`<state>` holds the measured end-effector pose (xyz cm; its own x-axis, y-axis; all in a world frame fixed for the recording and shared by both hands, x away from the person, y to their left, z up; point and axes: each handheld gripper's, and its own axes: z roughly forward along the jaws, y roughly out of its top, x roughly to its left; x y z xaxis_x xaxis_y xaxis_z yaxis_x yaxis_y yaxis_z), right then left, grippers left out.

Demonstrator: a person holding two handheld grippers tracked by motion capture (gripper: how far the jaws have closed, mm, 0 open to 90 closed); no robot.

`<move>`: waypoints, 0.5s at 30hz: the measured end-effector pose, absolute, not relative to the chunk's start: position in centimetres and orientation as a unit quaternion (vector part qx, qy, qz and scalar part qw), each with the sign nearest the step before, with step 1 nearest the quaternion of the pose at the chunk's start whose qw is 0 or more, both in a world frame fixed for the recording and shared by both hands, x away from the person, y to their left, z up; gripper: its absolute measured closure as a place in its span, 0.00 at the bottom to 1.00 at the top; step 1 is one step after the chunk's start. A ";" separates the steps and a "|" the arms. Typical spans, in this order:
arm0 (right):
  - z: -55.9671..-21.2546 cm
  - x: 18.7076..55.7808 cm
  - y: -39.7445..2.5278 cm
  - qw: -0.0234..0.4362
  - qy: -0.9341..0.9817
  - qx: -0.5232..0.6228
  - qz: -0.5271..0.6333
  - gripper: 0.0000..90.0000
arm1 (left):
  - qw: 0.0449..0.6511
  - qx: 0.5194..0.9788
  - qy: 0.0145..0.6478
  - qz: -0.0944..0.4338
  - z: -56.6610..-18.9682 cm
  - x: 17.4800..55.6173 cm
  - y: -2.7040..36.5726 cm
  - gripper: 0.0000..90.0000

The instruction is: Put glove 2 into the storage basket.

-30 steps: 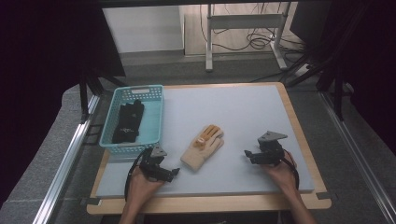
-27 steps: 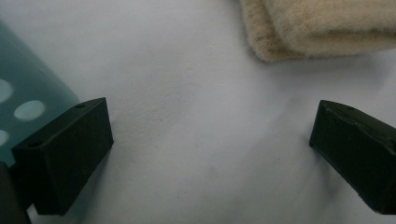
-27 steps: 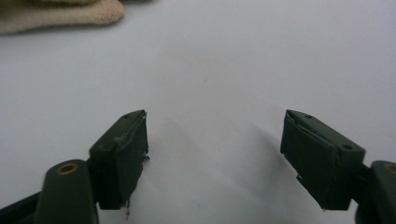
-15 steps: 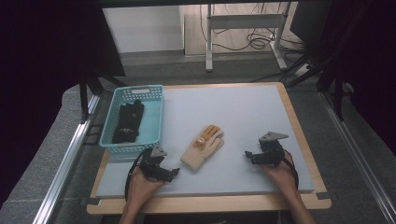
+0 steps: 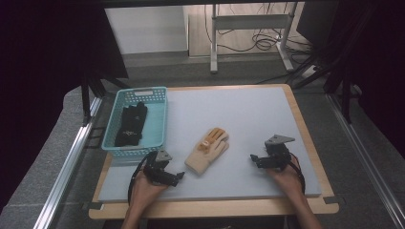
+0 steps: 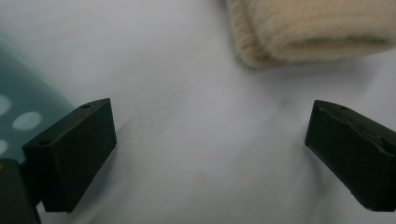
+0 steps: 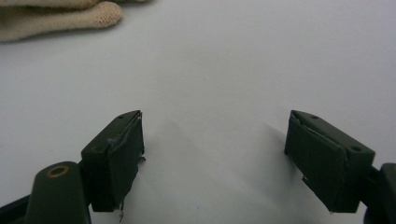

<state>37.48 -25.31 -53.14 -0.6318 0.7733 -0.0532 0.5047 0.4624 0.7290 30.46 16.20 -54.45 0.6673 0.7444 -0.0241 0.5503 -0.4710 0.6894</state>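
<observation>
While tools (image 5: 177, 177) gape, glove (image 5: 207, 150) between, mat bare

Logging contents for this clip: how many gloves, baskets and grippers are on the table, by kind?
Cream knitted glove with orange patches, lying on the pale mat: 1
Black glove, inside the basket: 1
Turquoise plastic basket: 1
Hand-held two-jaw grippers, both open: 2, the left gripper and the right gripper
Total: 5
</observation>
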 end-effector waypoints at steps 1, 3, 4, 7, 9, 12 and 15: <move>-53.1 37.5 -25.3 0.193 0.833 0.383 0.349 0.21 | 0.346 0.846 0.382 0.139 -54.2 30.4 16.0 0.03; -53.1 37.5 -25.3 0.193 0.833 0.383 0.348 0.21 | 0.350 0.846 0.378 0.137 -53.8 30.3 15.7 0.02; -53.1 37.5 -25.3 0.193 0.833 0.383 0.348 0.21 | 0.353 0.846 0.377 0.133 -53.5 30.2 15.5 0.02; -53.1 37.5 -25.3 0.193 0.833 0.383 0.348 0.21 | 0.363 0.843 0.376 0.124 -52.9 30.1 15.1 0.02; -53.1 37.5 -25.3 0.193 0.833 0.384 0.348 0.21 | 0.371 0.842 0.375 0.114 -52.4 30.2 14.7 0.01; -53.1 37.5 -25.3 0.193 0.833 0.383 0.348 0.21 | 0.374 0.844 0.370 0.106 -51.8 30.4 13.7 0.01; -53.1 37.5 -25.3 0.193 0.833 0.383 0.348 0.21 | 0.376 0.846 0.364 0.101 -51.2 30.8 12.5 0.00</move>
